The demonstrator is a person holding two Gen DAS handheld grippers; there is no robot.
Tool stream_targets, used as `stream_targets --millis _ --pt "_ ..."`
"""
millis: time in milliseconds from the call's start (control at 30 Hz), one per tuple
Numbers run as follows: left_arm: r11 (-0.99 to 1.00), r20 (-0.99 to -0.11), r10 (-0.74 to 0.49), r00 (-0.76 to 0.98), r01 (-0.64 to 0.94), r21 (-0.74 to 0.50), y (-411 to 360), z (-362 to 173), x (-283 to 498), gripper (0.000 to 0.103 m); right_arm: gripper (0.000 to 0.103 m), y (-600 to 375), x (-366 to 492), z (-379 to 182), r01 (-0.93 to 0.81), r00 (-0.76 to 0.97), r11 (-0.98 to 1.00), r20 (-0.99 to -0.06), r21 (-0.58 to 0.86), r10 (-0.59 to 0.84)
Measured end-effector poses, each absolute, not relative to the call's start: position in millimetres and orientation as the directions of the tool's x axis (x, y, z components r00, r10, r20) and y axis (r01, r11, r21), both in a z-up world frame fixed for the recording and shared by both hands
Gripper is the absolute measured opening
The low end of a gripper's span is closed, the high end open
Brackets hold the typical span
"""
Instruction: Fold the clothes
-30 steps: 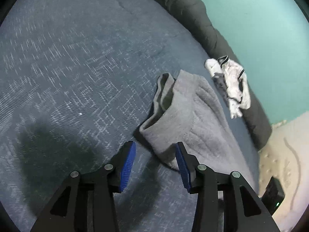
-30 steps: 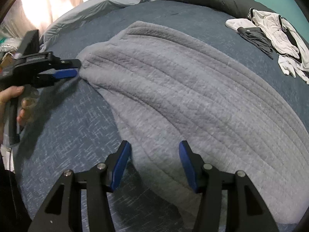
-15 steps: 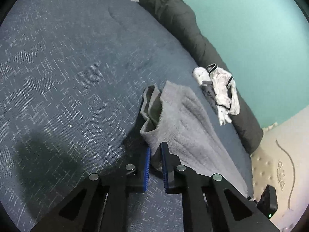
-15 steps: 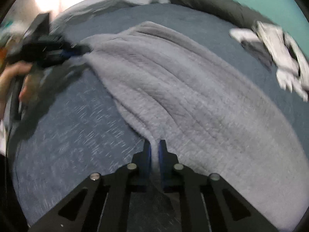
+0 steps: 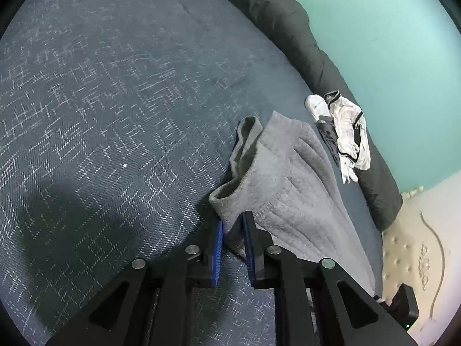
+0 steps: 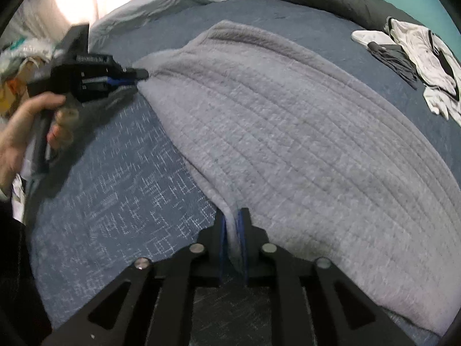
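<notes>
A grey ribbed fleece garment [image 6: 302,132] lies spread on the dark blue bed cover [image 6: 121,178]. My right gripper [image 6: 232,225] is shut on its near edge, with cloth pinched between the blue pads. In the left wrist view my left gripper [image 5: 232,230] is shut on a corner of the same grey garment [image 5: 282,173], whose open hem [image 5: 245,144] stands up beyond the fingers. The right wrist view shows the left gripper [image 6: 138,76] from the side, held by a hand [image 6: 26,127], gripping the garment's far left corner.
A white and black garment [image 6: 426,57] and a dark grey one [image 6: 394,57] lie at the bed's far right. A dark rolled duvet [image 5: 288,34] runs along the teal wall [image 5: 389,28]. A pale grey sheet [image 6: 173,5] lies at the back left.
Both grippers closed from wide open onto the grey garment's edges. The garment's edge now rises slightly between each pair of pads.
</notes>
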State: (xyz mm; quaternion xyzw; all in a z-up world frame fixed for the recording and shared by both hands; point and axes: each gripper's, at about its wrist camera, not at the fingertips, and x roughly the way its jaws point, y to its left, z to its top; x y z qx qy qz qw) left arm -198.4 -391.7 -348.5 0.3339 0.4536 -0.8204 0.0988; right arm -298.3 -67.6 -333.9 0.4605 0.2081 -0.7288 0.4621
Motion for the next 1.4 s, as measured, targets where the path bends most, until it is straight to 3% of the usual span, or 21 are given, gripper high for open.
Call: stream_targets --millis 267,667,767,900,1067,1300,1400 --pt "-0.632 -0.626 0.026 -0.779 0.472 -0.614 -390 -314 -192 0.022 0.022 -6 -320 -304 0.803 -0.178 -0.553 -0.796 0.222 -0.579" --pt "-0.75 -0.597 0.066 -0.8 0.354 -0.558 -372 -287 -242 0.023 0.033 37 -398 -309 0.643 -0.331 -0.734 -0.784 0.22 -0.525" --pt "-0.759 -0.609 0.062 -0.791 0.359 -0.543 -375 -287 -260 0.03 0.034 33 -413 -307 0.646 -0.343 -0.737 -0.786 0.2 -0.515" --pt "-0.76 -0.621 0.062 -0.781 0.367 -0.537 -389 -286 -288 0.053 0.034 28 -424 -310 0.644 -0.34 -0.731 -0.772 0.225 -0.537" --pt "-0.787 -0.638 0.065 -0.767 0.354 -0.505 -398 -281 -321 0.055 0.034 29 -419 -320 0.655 -0.31 -0.715 -0.776 0.244 -0.549" --pt "-0.801 -0.636 0.09 -0.766 0.324 -0.504 -398 -281 -333 0.051 0.034 41 -415 -321 0.651 -0.295 -0.702 -0.756 0.288 -0.584" --pt "-0.806 -0.635 0.101 -0.766 0.311 -0.503 -398 -282 -338 0.029 0.034 45 -414 -319 0.653 -0.3 -0.701 -0.751 0.288 -0.588"
